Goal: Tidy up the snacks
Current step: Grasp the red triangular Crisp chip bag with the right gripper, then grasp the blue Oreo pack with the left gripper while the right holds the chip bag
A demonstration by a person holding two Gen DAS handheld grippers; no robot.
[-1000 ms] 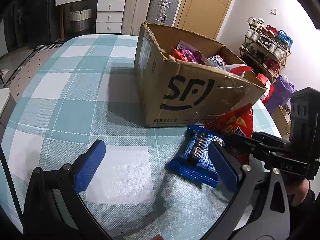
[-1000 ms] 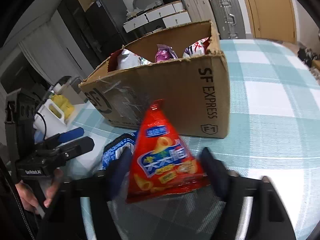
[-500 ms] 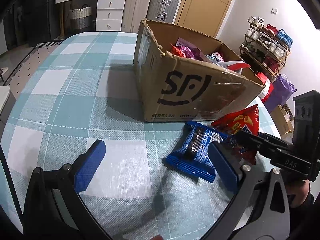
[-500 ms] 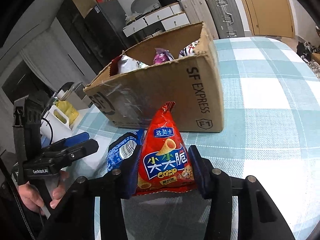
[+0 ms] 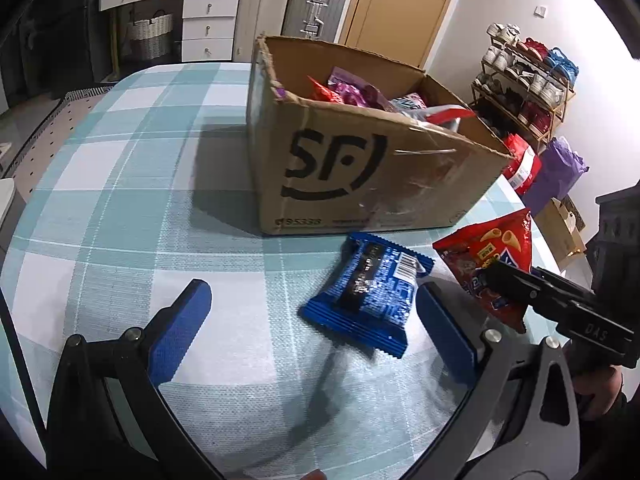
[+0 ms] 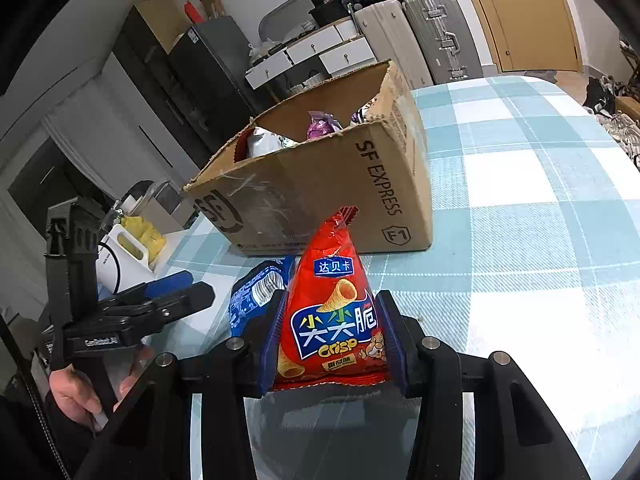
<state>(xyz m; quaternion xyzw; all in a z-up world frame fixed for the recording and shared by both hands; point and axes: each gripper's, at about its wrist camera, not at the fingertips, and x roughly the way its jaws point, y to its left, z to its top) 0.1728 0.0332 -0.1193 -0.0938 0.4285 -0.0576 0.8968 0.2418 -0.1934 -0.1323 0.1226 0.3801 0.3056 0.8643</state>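
A red crisp bag (image 6: 332, 320) stands upright between my right gripper's (image 6: 332, 312) blue pads, and that gripper is shut on its lower half. In the left wrist view the same bag (image 5: 492, 256) hangs at the right, pinched by the right gripper (image 5: 496, 280). A blue cookie pack (image 5: 372, 292) lies flat on the table in front of the open cardboard box (image 5: 360, 176), which holds several snack bags. My left gripper (image 5: 312, 290) is open just short of the pack, its right finger (image 5: 440, 320) beside the pack's edge. The right wrist view shows the pack (image 6: 256, 292) left of the red bag.
The teal checked tablecloth (image 5: 120, 160) covers the table, whose edge runs close on the right. Past it stand a shoe rack (image 5: 528, 76), a purple bag (image 5: 560, 168) and suitcases (image 5: 316, 4). A white jug (image 6: 120, 256) sits beyond the table's left edge in the right wrist view.
My right gripper's pads closed in from either side of the red bag and now pinch it. Bag and gripper drew slightly away from the box. The left gripper stayed open.
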